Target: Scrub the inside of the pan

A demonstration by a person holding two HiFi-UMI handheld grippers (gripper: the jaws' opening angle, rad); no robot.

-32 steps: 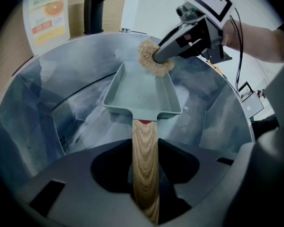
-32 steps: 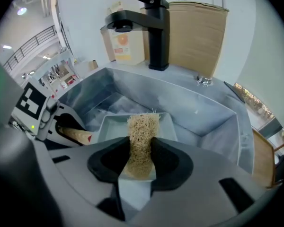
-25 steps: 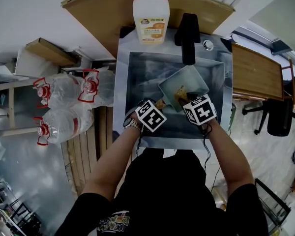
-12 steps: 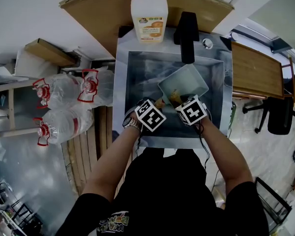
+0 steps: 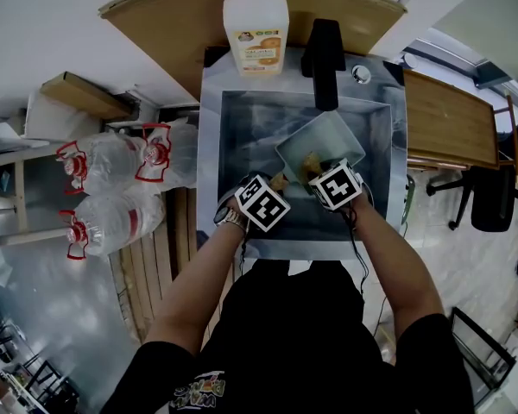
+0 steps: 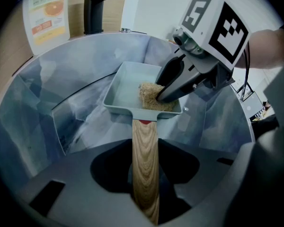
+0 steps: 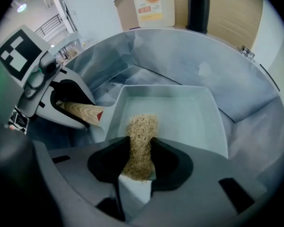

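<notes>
The right tool (image 5: 316,167) has come a little to the left and lower into the pan (image 5: 326,138) since the earlier frame, and now its marker cube stands nearer to the cube of the left tool (image 5: 280,181). The pan lies tilted inside the metal sink (image 5: 242,136), with its wooden handle (image 6: 145,148) pointing to the near left. The left tool is closed on this handle; in the left gripper view the handle runs between both jaws and they press on its sides. The right tool pinches a tan scrubbing pad (image 7: 142,136) between its jaws, and the far end of the pad rests on the floor of the pan, close to the near wall where the handle joins. At the far edge of the sink stand a soap bottle (image 5: 255,28) and a black tap (image 5: 321,59). Big water bottles (image 5: 112,158) lie on the floor, at the left of the sink
</notes>
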